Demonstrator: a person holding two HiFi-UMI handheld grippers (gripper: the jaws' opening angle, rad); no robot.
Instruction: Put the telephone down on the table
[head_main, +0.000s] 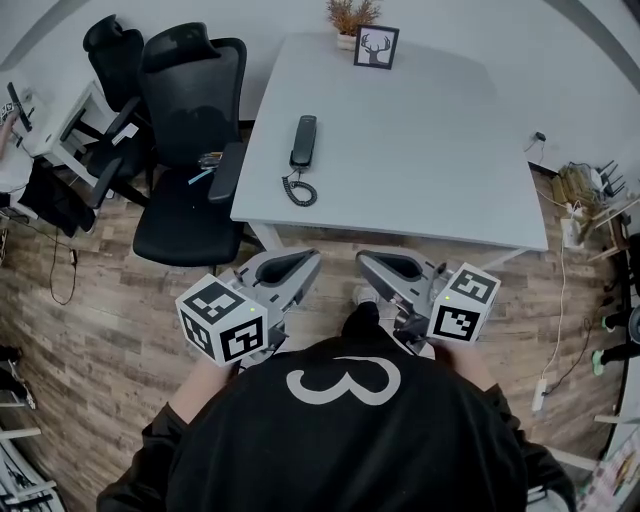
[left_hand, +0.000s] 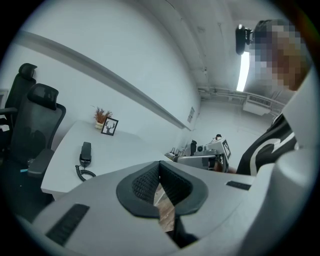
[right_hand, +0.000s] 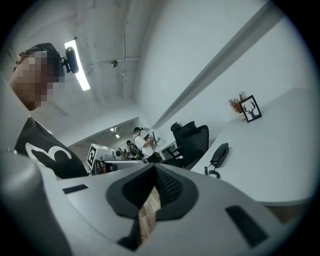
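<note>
Telephone (head_main: 303, 141) already lying on the counter (head_main: 430, 150), upper centre of frame. Left claw (head_main: 308, 262) and right claw (head_main: 368, 262) both pinched together, empty, well short of it. Looks done; next calls only for backing off.

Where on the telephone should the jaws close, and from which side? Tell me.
Judging by its pose, grip the telephone mid-handle, from above, jaws across its narrow width: it lies flat on the table, long axis pointing away, coiled cord at the near end.
</note>
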